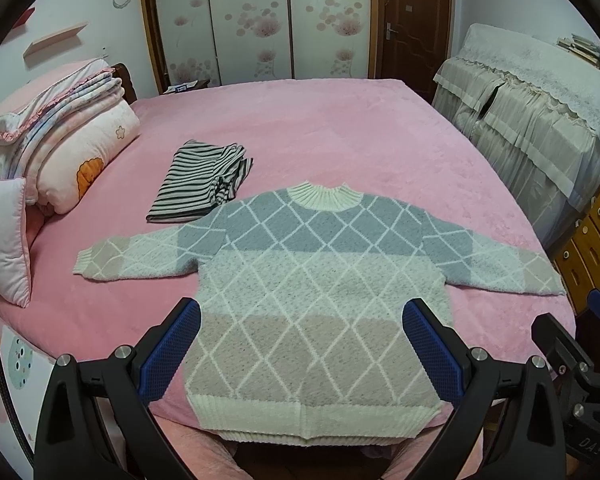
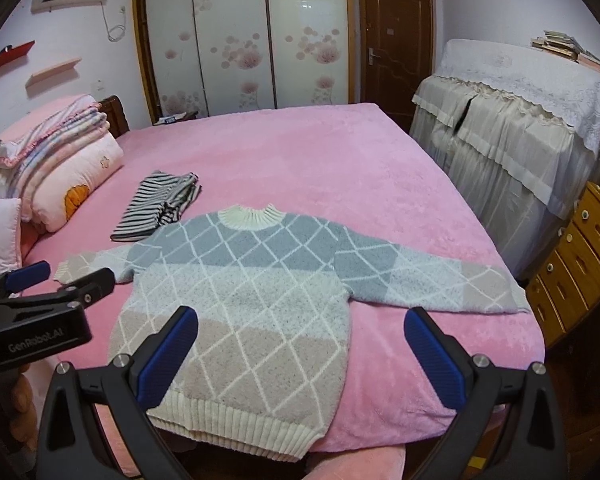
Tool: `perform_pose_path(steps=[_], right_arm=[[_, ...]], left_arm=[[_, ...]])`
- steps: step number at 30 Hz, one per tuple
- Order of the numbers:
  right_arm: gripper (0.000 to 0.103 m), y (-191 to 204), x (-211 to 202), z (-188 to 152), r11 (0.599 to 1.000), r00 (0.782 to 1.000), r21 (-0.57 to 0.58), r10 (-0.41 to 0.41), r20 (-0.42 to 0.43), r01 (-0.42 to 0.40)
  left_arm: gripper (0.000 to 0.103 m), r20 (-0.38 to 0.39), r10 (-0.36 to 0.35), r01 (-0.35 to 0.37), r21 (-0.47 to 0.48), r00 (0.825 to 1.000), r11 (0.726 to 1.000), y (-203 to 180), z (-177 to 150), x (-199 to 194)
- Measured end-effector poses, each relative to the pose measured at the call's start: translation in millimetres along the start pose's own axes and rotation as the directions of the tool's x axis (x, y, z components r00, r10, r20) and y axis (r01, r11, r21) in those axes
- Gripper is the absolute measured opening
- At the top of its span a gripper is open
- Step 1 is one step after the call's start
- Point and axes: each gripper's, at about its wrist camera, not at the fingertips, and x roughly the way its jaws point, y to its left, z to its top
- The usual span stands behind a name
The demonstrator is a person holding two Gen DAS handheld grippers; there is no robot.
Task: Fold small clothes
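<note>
A small knit sweater (image 1: 312, 280) with a diamond pattern in grey, pale blue and beige lies flat on the pink bed (image 1: 340, 136), sleeves spread, hem at the near edge. It also shows in the right wrist view (image 2: 252, 300). My left gripper (image 1: 300, 344) is open and empty, hovering above the sweater's lower half. My right gripper (image 2: 300, 352) is open and empty above the hem's right side and the bedcover. The left gripper (image 2: 56, 276) also appears at the left of the right wrist view.
A folded black-and-white striped garment (image 1: 202, 180) lies behind the sweater's left shoulder. Stacked quilts and pillows (image 1: 60, 136) sit at the bed's left. A lace-covered cabinet (image 1: 540, 108) and wooden drawers (image 2: 580, 264) stand to the right. A wardrobe and door are behind.
</note>
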Motion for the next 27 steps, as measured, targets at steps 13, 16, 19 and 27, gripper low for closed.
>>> perform_pose_path(steps=[13, 16, 19, 27], right_arm=[[0.103, -69, -14, 31, 0.996, 0.994, 0.077, -0.061, 0.090, 0.054], [0.103, -99, -6, 26, 0.985, 0.987, 0.123, -0.135, 0.088, 0.124], [0.103, -133, 4, 20, 0.960, 0.968, 0.178, -0.235, 0.085, 0.217], [0.103, -238, 56, -11, 0.883, 0.951, 0.356, -0.305, -0.059, 0.305]], left_arm=[[0.101, 0.180, 0.008, -0.030, 0.116, 0.984, 0.993, -61, 44, -20], [0.101, 0.216, -0.001, -0.035, 0.162, 0.976, 0.986, -88, 54, -13], [0.101, 0.240, -0.035, -0.019, 0.218, 0.970, 0.976, -121, 60, 2], [0.101, 0.177, -0.104, 0.034, 0.358, 0.979, 0.933, -221, 57, 70]])
